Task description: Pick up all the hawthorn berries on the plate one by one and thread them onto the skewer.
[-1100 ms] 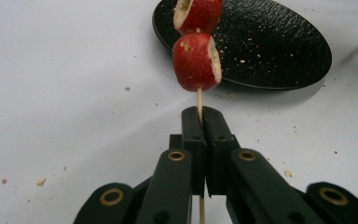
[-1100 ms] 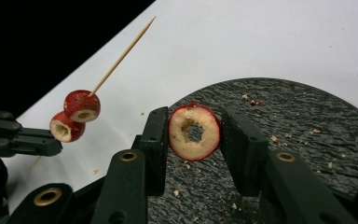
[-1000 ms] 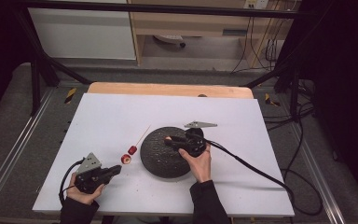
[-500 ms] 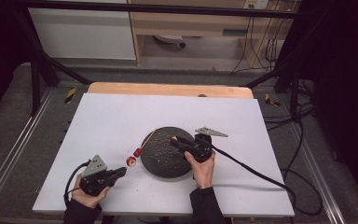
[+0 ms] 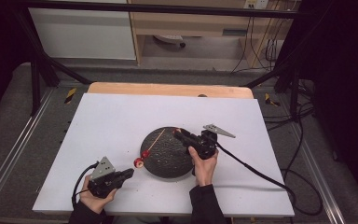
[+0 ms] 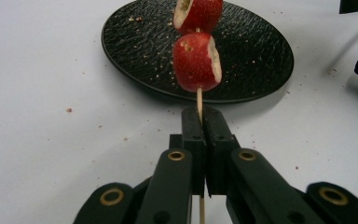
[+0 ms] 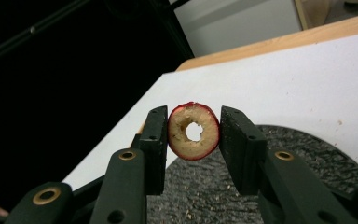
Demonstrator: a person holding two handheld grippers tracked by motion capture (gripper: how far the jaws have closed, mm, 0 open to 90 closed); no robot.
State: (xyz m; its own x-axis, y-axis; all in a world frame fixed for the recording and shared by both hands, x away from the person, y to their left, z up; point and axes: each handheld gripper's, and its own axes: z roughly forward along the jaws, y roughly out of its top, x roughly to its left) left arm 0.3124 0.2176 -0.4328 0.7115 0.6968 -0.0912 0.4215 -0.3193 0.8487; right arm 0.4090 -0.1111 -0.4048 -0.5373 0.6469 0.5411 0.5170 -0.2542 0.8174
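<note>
A thin wooden skewer (image 6: pixel 199 100) carries two red fruit pieces (image 6: pixel 196 61) and is pinched between the jaws of my left gripper (image 6: pixel 200 116), which is shut on it. In the high view that left gripper (image 5: pixel 129 173) sits near the table's front left, and the skewer (image 5: pixel 154 141) slants up over the black round plate (image 5: pixel 168 158). My right gripper (image 7: pixel 192 133) is shut on a red fruit ring (image 7: pixel 194 131) with a hollow core, held above the plate (image 7: pixel 205 196). The right gripper (image 5: pixel 178 132) hovers over the plate's far edge.
The plate lies mid-table on a white sheet (image 5: pixel 121 116) over a wooden tabletop (image 5: pixel 168 88). Crumbs are scattered on the sheet near the plate. A black cable (image 5: pixel 256 168) trails right from the right gripper. Dark frame posts and floor cables surround the table.
My left gripper has slid right along the front edge, taking the skewer with it. The right gripper with the fruit ring has shifted slightly right over the plate.
</note>
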